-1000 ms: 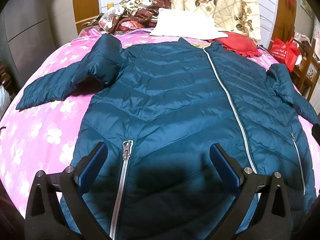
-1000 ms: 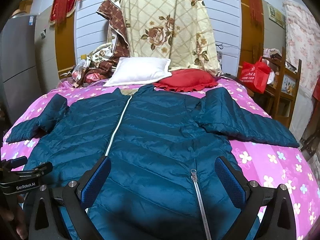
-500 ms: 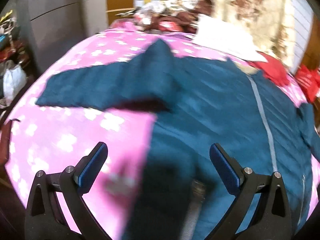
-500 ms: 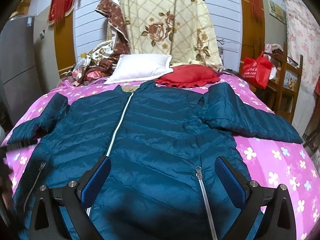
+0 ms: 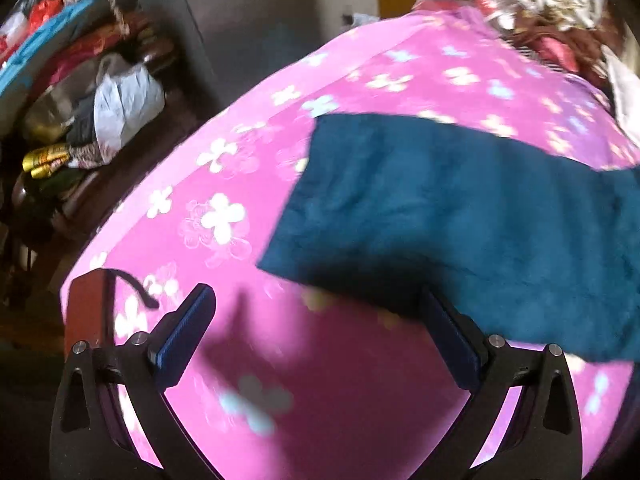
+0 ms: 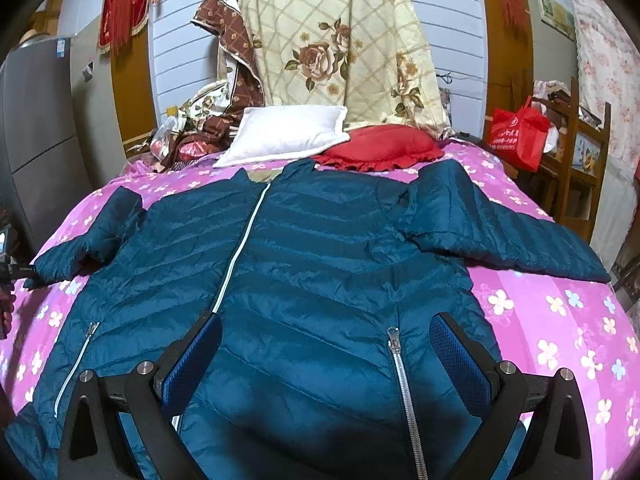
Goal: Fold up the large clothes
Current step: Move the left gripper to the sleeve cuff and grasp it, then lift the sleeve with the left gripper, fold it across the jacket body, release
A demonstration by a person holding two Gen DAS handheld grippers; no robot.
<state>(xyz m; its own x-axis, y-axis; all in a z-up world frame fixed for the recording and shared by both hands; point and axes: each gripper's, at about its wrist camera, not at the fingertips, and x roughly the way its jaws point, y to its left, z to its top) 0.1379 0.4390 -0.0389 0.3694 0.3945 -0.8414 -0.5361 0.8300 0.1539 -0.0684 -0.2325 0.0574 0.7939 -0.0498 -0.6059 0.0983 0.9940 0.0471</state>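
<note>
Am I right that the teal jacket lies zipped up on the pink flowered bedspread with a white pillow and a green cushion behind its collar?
Not quite: the cushion is red, as the right wrist view shows. The rest holds: jacket, bedspread, white pillow.

Bed (image 6: 560, 320) (pink floral sheet): teal jacket (image 6: 304, 264) spread flat; white pillow (image 6: 288, 134), red cushion (image 6: 380, 150) at head.

Teal quilted jacket (image 6: 320, 280) — pink bedspread (image 6: 560, 320) with white flowers.
</note>
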